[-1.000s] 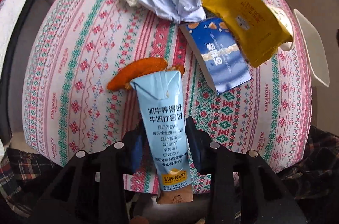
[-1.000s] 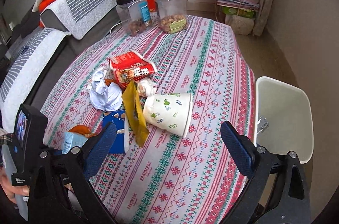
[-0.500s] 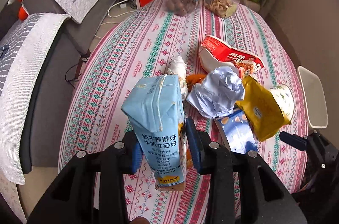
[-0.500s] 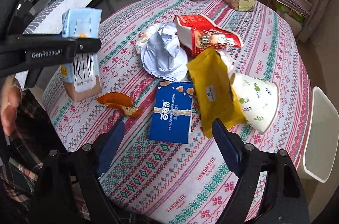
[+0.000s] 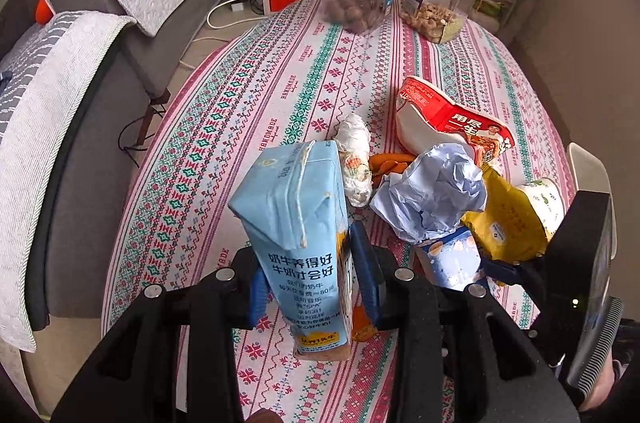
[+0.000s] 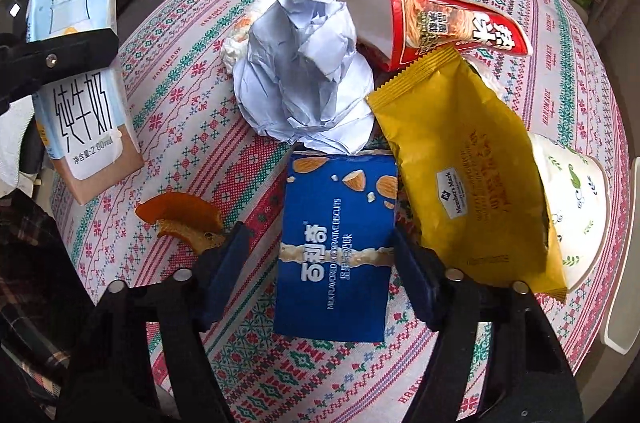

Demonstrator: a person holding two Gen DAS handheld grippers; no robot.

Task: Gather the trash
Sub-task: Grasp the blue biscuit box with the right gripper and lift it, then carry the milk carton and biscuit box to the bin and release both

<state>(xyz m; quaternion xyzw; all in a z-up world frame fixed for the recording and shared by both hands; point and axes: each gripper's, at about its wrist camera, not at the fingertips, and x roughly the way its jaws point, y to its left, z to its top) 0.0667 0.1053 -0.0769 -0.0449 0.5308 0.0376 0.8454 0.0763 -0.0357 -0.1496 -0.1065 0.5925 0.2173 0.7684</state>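
1. Counter (image 6: 560, 35), patterned cloth reading "HANDMADE", with the trash pile ahead of both grippers.
2. Left gripper (image 5: 312, 287) pinches the upright carton (image 5: 298, 223), held off the counter.
3. Right gripper (image 6: 320, 263) is spread, straddling the flat blue box (image 6: 340, 243), "MILK FLAVORED".
4. Risk: box lies flat, so fingers may slide over it or snag the yellow bag (image 6: 460, 175), "Member's Mark", just right.

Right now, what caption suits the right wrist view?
Open right claw straddles the blue biscuit packet among table trash.
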